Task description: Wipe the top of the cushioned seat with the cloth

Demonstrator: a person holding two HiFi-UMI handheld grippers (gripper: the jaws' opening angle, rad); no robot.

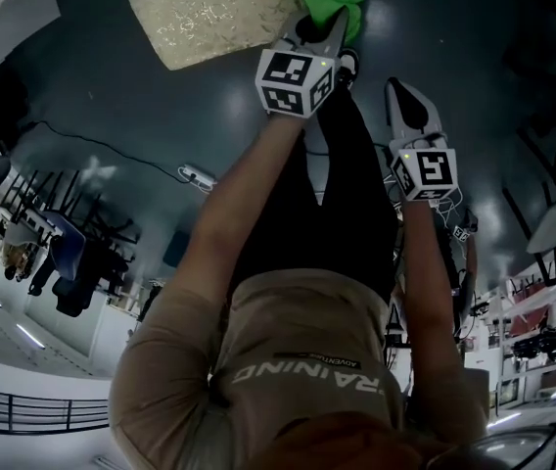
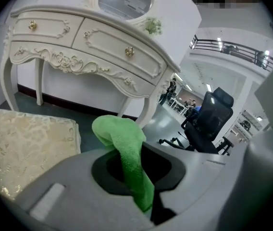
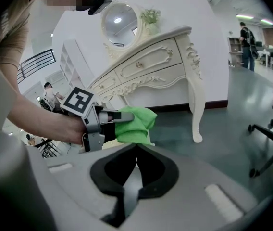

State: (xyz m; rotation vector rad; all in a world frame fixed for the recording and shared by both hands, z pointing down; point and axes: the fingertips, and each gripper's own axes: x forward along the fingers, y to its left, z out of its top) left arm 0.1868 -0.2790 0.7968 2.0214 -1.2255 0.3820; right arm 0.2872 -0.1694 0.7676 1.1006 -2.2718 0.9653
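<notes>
Green cloth (image 2: 122, 143): pinched in left gripper (image 1: 323, 29), just beside the cushioned seat (image 1: 214, 13)'s edge (bunched).
Right gripper (image 3: 130, 177): jaws closed, empty, apart from seat.
Floor (image 1: 474, 67): dark, wide beside seat.

The person's shirt (image 1: 288, 326) has big pale letters on it. They are upside down in the head view and read "RAINING". A small strip (image 1: 319, 362) just beside them has tiny print, too small to read.

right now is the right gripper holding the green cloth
No, the right gripper is shut on nothing, while the green cloth is clamped in the left gripper.
</notes>
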